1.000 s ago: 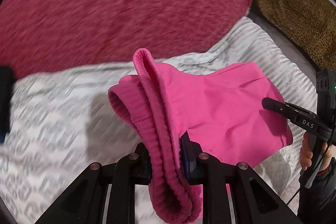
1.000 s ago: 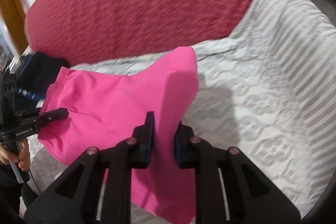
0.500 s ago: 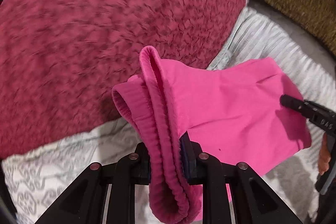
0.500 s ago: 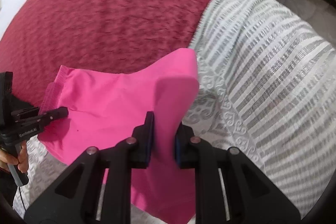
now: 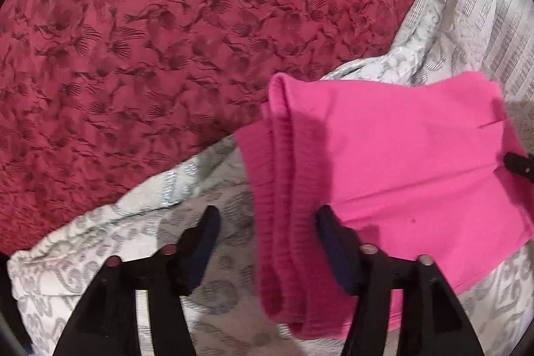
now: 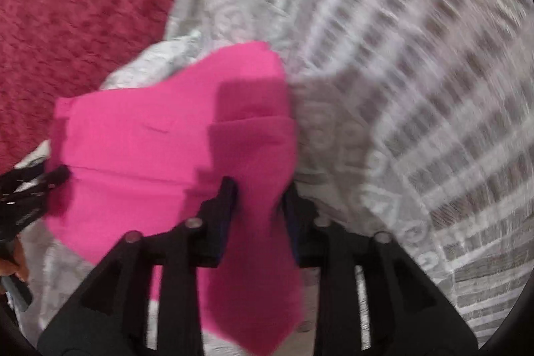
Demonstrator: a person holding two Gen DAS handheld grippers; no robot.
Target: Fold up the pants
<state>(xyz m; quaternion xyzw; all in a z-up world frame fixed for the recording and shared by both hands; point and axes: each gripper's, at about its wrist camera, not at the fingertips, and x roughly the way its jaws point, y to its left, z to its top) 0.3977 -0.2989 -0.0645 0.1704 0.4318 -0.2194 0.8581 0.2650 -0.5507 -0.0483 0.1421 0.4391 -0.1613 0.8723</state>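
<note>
The pink pants (image 5: 393,162) lie folded on a white and grey patterned cover (image 5: 213,282), near the edge where that cover meets a dark red bedspread (image 5: 167,39); open cover spreads to the right of the pants in the right wrist view, striped and blurred there. The left gripper (image 5: 263,229) has just been opening: its fingers stand wide apart, with the ribbed waistband (image 5: 283,206) hanging between them, leaning on the right finger (image 5: 333,242) and clear of the left one. The right gripper (image 6: 258,196) has also just been opening; its fingers stand apart, a strip of the pink cloth runs between them, and I cannot tell whether it touches either finger. The pants are soft, matte fleece, with a thick ribbed band rolled into a rounded ridge at the left end and a flat, smooth panel beyond it. The bedspread is textured with a darker leafy pattern; the cover has scroll shapes and shiny stripes. The pants' long axis runs between the two grippers, waistband at the left gripper, the other end at the right one. The tip of the right gripper shows at the right edge of the left wrist view.
</note>
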